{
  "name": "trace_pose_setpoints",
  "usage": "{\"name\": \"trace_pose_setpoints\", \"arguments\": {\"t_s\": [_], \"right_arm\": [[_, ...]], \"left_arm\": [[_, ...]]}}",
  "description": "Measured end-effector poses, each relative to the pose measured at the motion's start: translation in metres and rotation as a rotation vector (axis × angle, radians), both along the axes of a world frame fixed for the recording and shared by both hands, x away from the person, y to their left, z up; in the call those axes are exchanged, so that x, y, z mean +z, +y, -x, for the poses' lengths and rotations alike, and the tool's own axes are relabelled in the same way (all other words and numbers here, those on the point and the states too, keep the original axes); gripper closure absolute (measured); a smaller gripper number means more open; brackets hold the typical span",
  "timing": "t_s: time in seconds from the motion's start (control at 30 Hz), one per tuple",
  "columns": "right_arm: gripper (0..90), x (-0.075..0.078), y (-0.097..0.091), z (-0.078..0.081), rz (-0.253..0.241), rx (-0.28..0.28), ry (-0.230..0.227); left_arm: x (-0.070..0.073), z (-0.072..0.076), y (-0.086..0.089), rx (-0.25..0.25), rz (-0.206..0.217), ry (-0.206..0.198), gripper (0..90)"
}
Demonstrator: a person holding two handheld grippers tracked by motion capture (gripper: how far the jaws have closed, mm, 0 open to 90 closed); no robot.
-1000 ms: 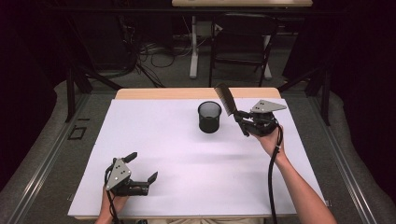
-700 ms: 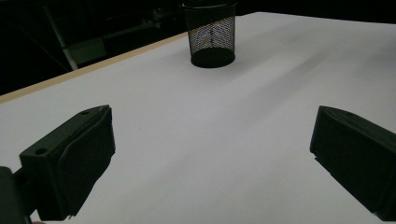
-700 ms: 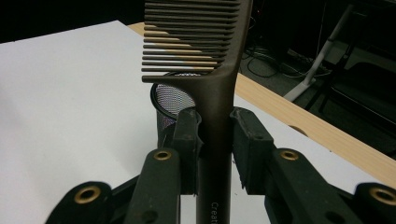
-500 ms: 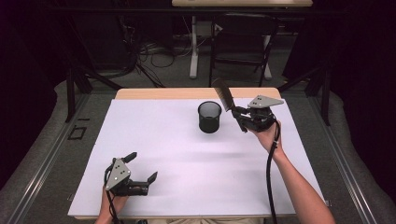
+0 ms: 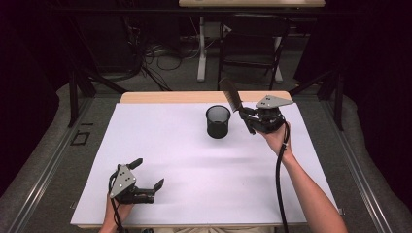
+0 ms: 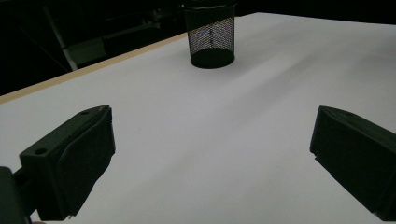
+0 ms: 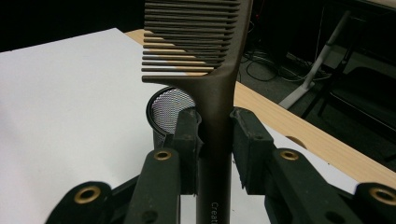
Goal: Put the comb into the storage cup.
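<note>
Pretty dark room overall, black all around. Wooden table (image 5: pixel 165 97) covered with a white sheet (image 5: pixel 160 145), grey carpet floor (image 5: pixel 43 155), a dark chair (image 5: pixel 252 53) behind it, cables (image 5: pixel 160 58) tangled by a white desk leg (image 5: pixel 201 48)

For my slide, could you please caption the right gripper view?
Right gripper clamps a brown comb upright by its handle, above the black mesh cup.
</note>
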State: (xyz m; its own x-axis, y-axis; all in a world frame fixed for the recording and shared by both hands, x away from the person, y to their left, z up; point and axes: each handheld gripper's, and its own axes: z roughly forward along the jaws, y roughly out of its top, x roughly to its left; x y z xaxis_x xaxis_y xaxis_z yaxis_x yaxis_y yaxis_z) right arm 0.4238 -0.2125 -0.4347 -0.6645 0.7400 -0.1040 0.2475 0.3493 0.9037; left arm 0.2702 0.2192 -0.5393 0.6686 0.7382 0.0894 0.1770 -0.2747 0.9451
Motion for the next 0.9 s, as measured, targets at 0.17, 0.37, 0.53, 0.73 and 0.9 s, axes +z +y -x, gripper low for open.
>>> {"name": "trace_pose_setpoints", "arguments": {"t_s": [0.17, 0.37, 0.53, 0.73, 0.9], "right_arm": [[72.9, 0.002, 0.003, -0.003, -0.005, 0.003, 0.0], [72.9, 0.004, 0.006, -0.005, -0.009, 0.005, -0.005], [72.9, 0.006, 0.008, -0.008, -0.017, 0.005, -0.009], [72.8, 0.008, 0.009, -0.01, -0.025, 0.003, -0.012], [72.9, 0.009, 0.011, -0.012, -0.037, 0.003, -0.016]], "left_arm": [[0.0, 0.0, 0.0, 0.002, 0.0, 0.002, 0.0], [0.0, 0.0, 0.001, 0.004, 0.0, 0.001, 0.0], [0.0, 0.0, 0.001, 0.004, 0.001, 0.0, 0.0], [0.0, 0.0, 0.0, 0.001, 0.003, 0.0, 0.0], [0.0, 0.0, 0.001, 0.002, 0.002, 0.0, 0.0]]}}
